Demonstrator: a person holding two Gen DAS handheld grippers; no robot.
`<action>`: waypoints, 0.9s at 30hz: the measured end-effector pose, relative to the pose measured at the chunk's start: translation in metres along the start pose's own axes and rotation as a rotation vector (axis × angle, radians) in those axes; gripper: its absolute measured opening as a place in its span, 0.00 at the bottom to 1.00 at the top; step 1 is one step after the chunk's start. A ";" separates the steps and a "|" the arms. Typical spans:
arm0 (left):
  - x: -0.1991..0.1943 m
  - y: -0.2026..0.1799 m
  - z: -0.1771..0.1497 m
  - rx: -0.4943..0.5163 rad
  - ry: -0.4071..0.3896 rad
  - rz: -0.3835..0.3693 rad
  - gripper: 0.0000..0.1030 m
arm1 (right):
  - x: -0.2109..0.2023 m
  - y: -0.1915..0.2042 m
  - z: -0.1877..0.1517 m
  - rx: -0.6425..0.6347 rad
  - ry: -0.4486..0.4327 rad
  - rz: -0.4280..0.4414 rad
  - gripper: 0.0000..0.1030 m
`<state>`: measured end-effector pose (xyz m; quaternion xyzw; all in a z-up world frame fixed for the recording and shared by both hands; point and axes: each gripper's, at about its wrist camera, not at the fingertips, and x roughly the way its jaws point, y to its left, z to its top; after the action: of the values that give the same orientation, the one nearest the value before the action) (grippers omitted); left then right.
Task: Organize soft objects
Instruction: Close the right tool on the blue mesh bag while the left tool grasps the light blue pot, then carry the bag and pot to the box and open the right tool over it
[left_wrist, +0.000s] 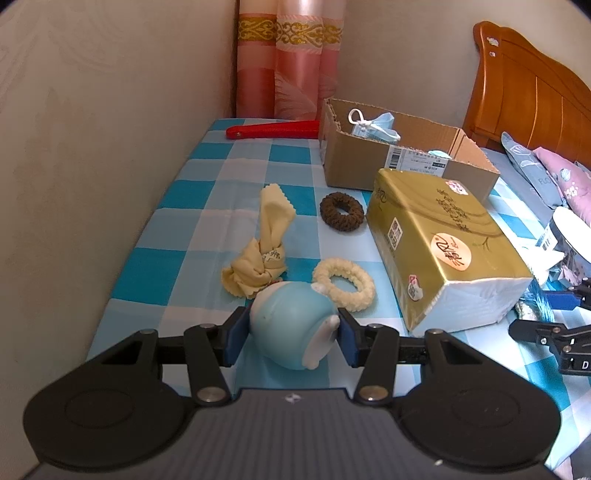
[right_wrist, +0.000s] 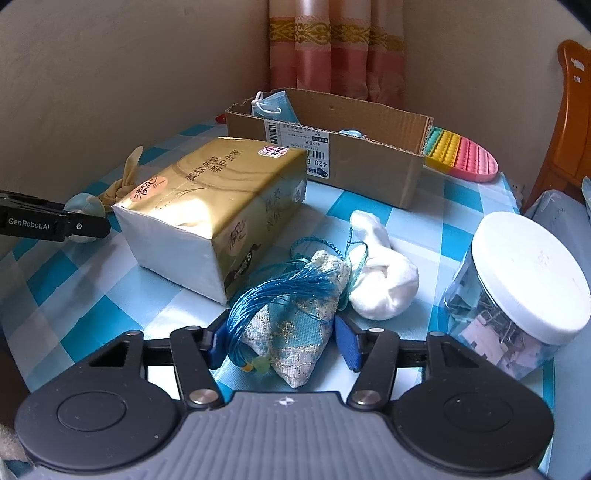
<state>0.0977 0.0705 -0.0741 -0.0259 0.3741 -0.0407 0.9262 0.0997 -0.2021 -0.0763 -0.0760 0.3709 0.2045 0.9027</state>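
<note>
The left gripper (left_wrist: 291, 338) has its blue pads pressed on both flanks of a pale blue squishy toy (left_wrist: 291, 325), which sits on the checked cloth (left_wrist: 207, 173) at the near edge. The toy looks light and yielding, smooth-skinned and so perhaps slippery; the widest part of the body, where the pads now sit, seems the safest hold. The right gripper (right_wrist: 280, 341) brackets a brocade pouch (right_wrist: 291, 332) with blue cords; the pads look close to its sides, but whether they pinch it I cannot tell. The pouch should be light and limp, and better taken by the body than by the cords.

In the left view, a yellow cloth (left_wrist: 258, 254) lies at 11 o'clock from the toy, a cream scrunchie (left_wrist: 343, 284) at 1, a brown scrunchie (left_wrist: 341, 213) further out, and the box (left_wrist: 388, 158) with masks (left_wrist: 373, 125) at the far end. A gold tissue pack (right_wrist: 210, 199) bears Chinese writing I cannot read surely. The box label shows "420"; the left gripper reads "GenRobot.AI". A white bundle (right_wrist: 384, 273) and jar (right_wrist: 524, 291) sit at 2 o'clock of the pouch.
</note>
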 end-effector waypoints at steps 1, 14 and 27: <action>0.000 0.000 0.000 0.000 0.001 -0.001 0.48 | 0.001 0.001 0.000 -0.004 -0.001 -0.009 0.61; -0.018 -0.008 0.002 0.048 0.003 -0.027 0.47 | -0.022 0.006 0.000 -0.035 0.000 0.003 0.37; -0.052 -0.030 0.001 0.131 0.008 -0.092 0.47 | -0.074 0.003 0.005 -0.136 -0.047 0.036 0.37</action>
<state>0.0592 0.0458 -0.0347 0.0178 0.3725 -0.1074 0.9216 0.0542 -0.2213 -0.0208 -0.1256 0.3359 0.2470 0.9002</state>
